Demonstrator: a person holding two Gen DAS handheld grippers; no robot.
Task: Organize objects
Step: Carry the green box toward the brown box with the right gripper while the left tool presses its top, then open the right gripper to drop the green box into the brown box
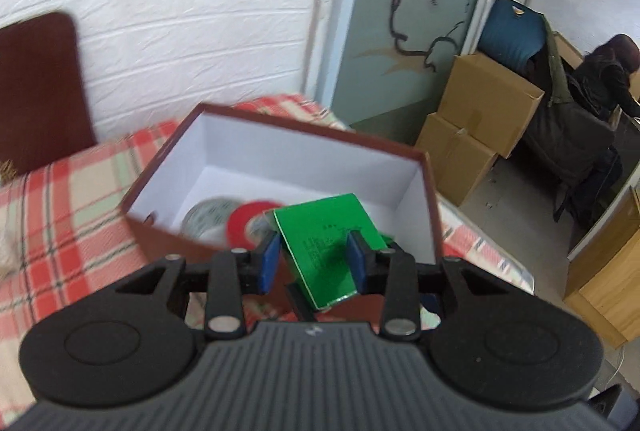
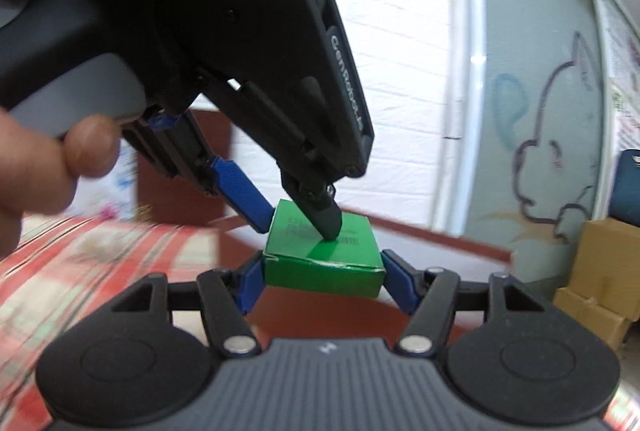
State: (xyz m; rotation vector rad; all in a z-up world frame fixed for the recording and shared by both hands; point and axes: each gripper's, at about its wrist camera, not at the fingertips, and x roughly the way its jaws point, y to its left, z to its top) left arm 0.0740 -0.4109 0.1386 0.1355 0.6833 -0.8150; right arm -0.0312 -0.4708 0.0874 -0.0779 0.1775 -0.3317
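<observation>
A small green carton (image 2: 322, 263) is held between the blue pads of my right gripper (image 2: 323, 281), which is shut on its sides. My left gripper (image 1: 315, 259) straddles the same green carton (image 1: 326, 243) from above, its blue pads close beside the carton; contact is unclear. In the right wrist view one left fingertip (image 2: 328, 221) rests on the carton's top. The carton hangs over the near rim of an open brown box (image 1: 400, 147) with a white inside. A red tape roll (image 1: 248, 215) and a grey tape roll (image 1: 204, 217) lie in the box.
The box stands on a red-and-green plaid tablecloth (image 1: 60, 223). A dark brown board (image 1: 38, 87) leans on the white wall at the left. Cardboard boxes (image 1: 476, 119), a chair and a seated person (image 1: 604, 71) are on the right, past the table edge.
</observation>
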